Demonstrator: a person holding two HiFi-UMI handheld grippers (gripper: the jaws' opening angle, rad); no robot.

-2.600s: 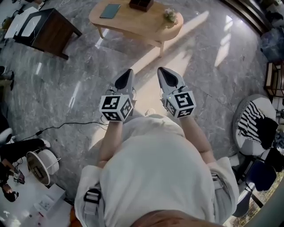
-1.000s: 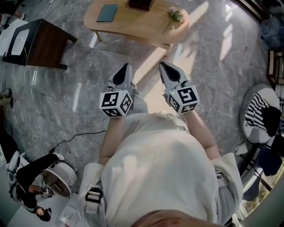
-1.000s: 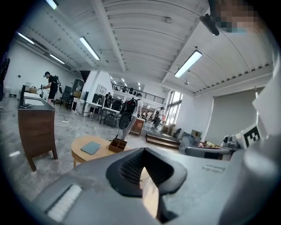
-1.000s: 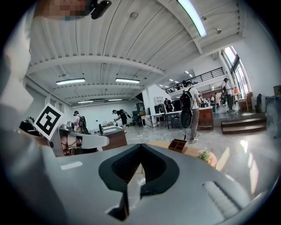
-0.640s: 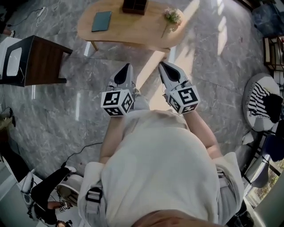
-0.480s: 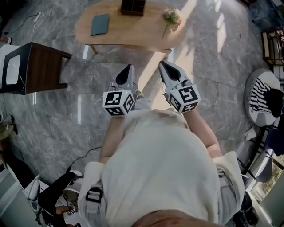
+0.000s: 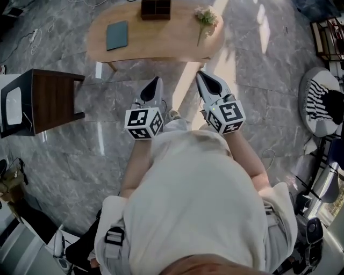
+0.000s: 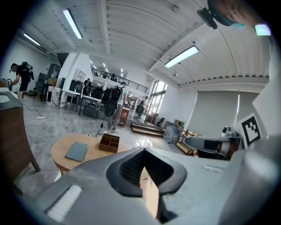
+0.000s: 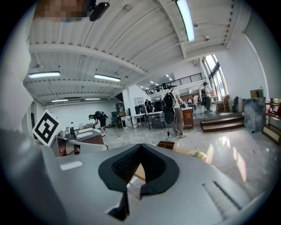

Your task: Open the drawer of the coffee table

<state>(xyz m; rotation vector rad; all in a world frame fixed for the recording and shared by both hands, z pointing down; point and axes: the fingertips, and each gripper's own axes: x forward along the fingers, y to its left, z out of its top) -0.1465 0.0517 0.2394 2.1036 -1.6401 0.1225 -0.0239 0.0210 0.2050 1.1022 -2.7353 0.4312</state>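
Coffee table [image 7: 161, 37] stands on the marble floor [image 7: 64, 145], ahead of both grippers and apart from them. A teal book [image 7: 116, 35] lies near its left end, a wooden box [image 7: 156, 9] at its far edge, flowers [image 7: 206, 16] near its right end. Left gripper [image 7: 156, 81] and right gripper [image 7: 201, 76]: jaws clenched together, nothing held.

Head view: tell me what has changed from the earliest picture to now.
The person has walked toward the coffee table, which now lies nearer the grippers; the dark side table has slid down the left edge. Nothing was grasped. The left gripper and right gripper stay shut, empty, side by side.
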